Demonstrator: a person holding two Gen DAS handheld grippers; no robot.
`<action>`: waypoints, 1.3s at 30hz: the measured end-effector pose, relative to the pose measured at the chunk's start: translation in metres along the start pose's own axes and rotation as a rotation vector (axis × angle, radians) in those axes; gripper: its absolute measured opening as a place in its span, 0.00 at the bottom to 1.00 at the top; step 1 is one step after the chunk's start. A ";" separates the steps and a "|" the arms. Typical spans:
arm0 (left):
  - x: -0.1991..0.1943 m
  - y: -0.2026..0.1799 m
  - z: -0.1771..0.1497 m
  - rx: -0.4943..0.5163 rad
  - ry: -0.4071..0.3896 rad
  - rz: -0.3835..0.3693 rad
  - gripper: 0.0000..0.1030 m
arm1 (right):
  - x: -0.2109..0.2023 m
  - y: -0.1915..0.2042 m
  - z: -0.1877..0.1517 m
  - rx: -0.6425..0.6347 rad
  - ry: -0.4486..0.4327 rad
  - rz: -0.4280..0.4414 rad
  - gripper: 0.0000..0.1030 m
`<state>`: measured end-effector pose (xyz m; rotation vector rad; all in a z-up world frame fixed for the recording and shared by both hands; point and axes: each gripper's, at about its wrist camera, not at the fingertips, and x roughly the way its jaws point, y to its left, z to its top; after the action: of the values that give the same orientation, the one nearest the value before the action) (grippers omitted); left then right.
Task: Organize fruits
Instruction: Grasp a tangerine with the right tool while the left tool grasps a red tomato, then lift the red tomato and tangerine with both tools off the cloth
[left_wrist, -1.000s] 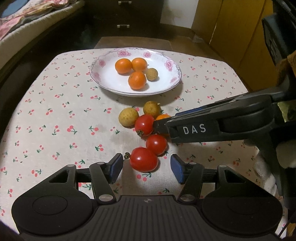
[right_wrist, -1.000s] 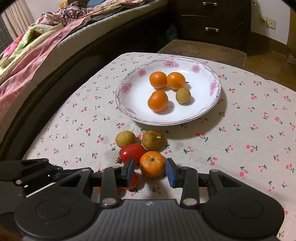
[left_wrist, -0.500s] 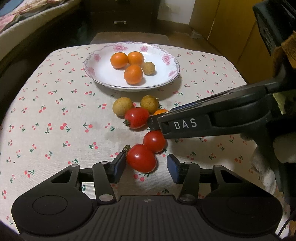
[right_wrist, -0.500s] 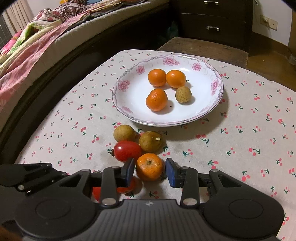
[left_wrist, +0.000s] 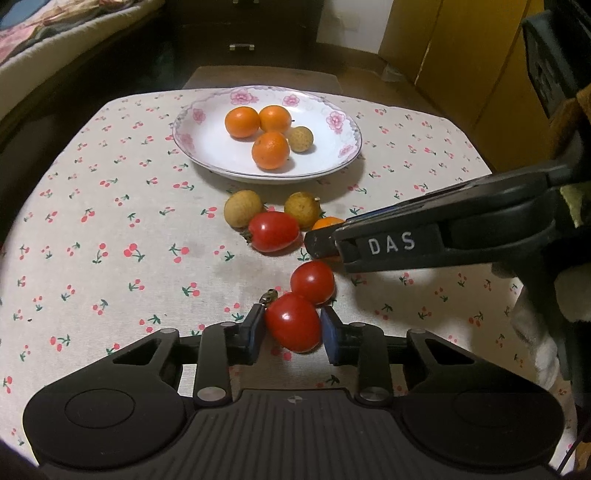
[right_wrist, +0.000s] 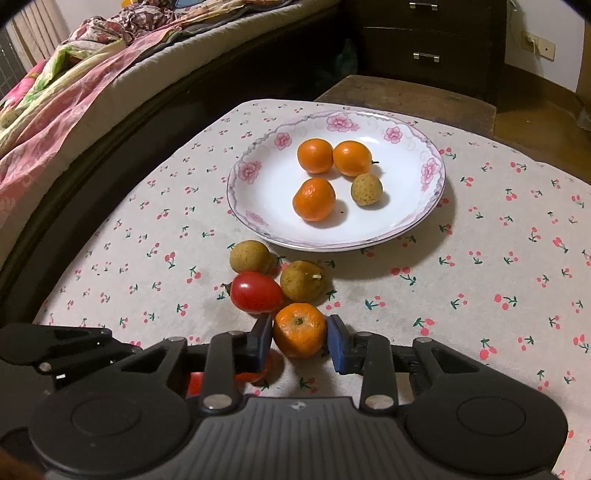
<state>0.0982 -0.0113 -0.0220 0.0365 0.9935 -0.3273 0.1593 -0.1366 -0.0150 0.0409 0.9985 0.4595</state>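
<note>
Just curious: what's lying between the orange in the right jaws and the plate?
One longan, with a tomato beside it, in the right wrist view.

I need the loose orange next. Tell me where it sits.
The orange sits on the tablecloth between the right gripper's fingers, just behind a tomato and a longan, short of the plate.

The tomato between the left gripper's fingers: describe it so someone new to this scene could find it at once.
Start at the flowered plate on the cherry-print cloth, then come toward the camera past the loose fruit. The tomato is the nearest one, sitting between the blue pads of the left gripper. Of the three red tomatoes it is the largest and nearest, touching a smaller round one just behind it.
</note>
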 end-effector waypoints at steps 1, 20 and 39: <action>0.000 0.000 0.000 0.000 0.000 0.000 0.39 | -0.001 -0.001 0.000 0.002 -0.002 0.000 0.38; -0.008 -0.001 0.000 -0.003 -0.015 -0.011 0.39 | -0.021 -0.007 -0.008 0.016 -0.026 0.006 0.38; -0.002 -0.002 -0.003 0.010 0.009 0.007 0.39 | -0.022 -0.007 -0.008 0.018 -0.020 0.011 0.38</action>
<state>0.0942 -0.0119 -0.0213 0.0508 1.0006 -0.3264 0.1450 -0.1526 -0.0037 0.0669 0.9836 0.4598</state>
